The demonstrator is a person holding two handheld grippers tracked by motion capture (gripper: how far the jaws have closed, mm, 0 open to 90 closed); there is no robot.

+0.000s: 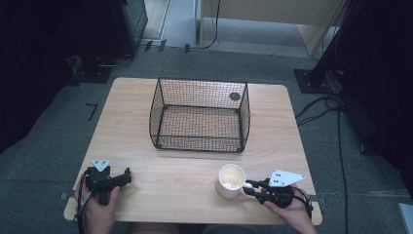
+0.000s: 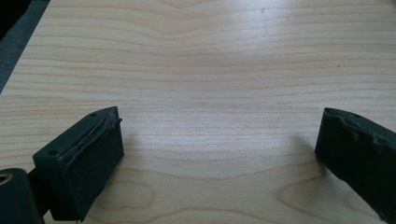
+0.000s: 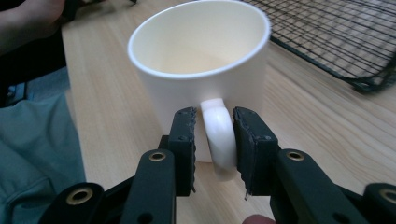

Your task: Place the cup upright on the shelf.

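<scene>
On my high view the wooden table (image 1: 146, 97) fills the middle of the frame, with a black wire basket (image 1: 199, 116) standing at its centre, open side up and nothing in it that I can make out. A small dark round mark (image 1: 234, 96) sits on the tabletop behind the basket's upper right corner.

My right gripper (image 1: 249, 188) is at the lower right of the frame, held in the right hand (image 1: 292, 212), and it points left toward a cream mug (image 1: 231, 180) that stands upright on the table just below the basket's right half. In the right gripper view the mug (image 3: 201, 74) takes up the upper centre, and its handle (image 3: 219, 140) runs down between the two black jaws, which sit closed against either side of it (pads touching the handle as far as I can see). The basket's mesh (image 3: 336, 37) shows in the upper right of that view.

My left gripper (image 1: 127, 176) lies at the lower left of the high view, in the left hand (image 1: 100, 209), well apart from the mug. In the left gripper view its jaws stand wide apart at the lower corners, with bare wood grain (image 2: 210, 70) between them and nothing held.
</scene>
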